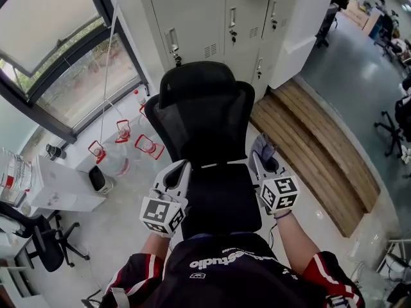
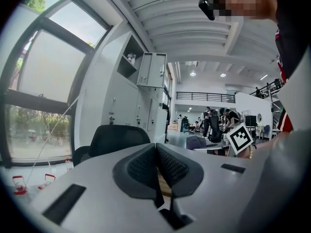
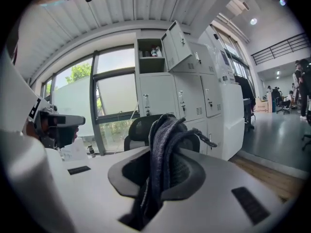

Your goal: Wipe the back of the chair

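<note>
Black top point(image 1: 225, 281), white print point(image 1: 221, 259) perhaps lettering, red-and-white striped sleeves point(image 1: 323, 269)

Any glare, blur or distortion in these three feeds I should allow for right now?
Head view: sharp and evenly lit, though the black chair shows little surface detail. Left gripper view: strong fisheye bending, dark corners, the window bright. Right gripper view: same bending; the cloth up close is clear, the chair behind it dark against the window.

Pale grey lockers point(image 1: 215, 24) stand ahead of me, a tall window point(image 1: 54, 24) on my left, wooden planking point(image 1: 311, 143) on my right, glossy pale floor point(image 1: 122, 236) underneath.
</note>
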The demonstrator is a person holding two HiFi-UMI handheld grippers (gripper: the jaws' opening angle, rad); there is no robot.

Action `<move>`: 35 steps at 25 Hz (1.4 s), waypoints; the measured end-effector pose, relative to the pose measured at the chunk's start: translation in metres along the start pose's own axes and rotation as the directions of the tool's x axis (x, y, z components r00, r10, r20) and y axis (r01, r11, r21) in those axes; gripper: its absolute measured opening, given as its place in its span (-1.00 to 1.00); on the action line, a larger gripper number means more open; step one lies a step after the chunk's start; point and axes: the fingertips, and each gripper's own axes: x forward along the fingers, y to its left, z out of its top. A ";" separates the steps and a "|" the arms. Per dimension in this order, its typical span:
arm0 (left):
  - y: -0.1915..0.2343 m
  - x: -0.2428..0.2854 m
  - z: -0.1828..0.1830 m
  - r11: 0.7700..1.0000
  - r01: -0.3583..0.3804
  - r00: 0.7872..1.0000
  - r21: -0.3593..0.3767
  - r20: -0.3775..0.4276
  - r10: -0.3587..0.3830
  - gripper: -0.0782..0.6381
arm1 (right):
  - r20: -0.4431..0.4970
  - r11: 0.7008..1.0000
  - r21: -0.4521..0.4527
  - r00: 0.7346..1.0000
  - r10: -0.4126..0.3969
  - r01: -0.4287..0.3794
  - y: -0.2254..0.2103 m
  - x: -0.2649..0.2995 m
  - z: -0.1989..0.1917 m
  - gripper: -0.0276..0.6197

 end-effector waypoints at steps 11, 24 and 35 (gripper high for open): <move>0.089 0.054 -0.019 0.997 -0.071 0.997 -0.019 0.003 0.071 -0.71 | -0.088 0.997 -0.010 0.993 -0.076 0.075 -0.055 0.132 -0.041 -0.74; 0.118 0.051 -0.035 0.995 -0.093 0.995 -0.041 -0.039 0.091 -0.71 | -0.198 0.962 0.017 0.944 -0.266 0.274 -0.166 0.247 -0.085 -0.74; 0.154 0.031 -0.040 0.985 -0.161 0.986 -0.061 -0.054 0.158 -0.71 | -0.219 0.940 -0.024 0.915 -0.338 0.341 -0.179 0.302 -0.089 -0.74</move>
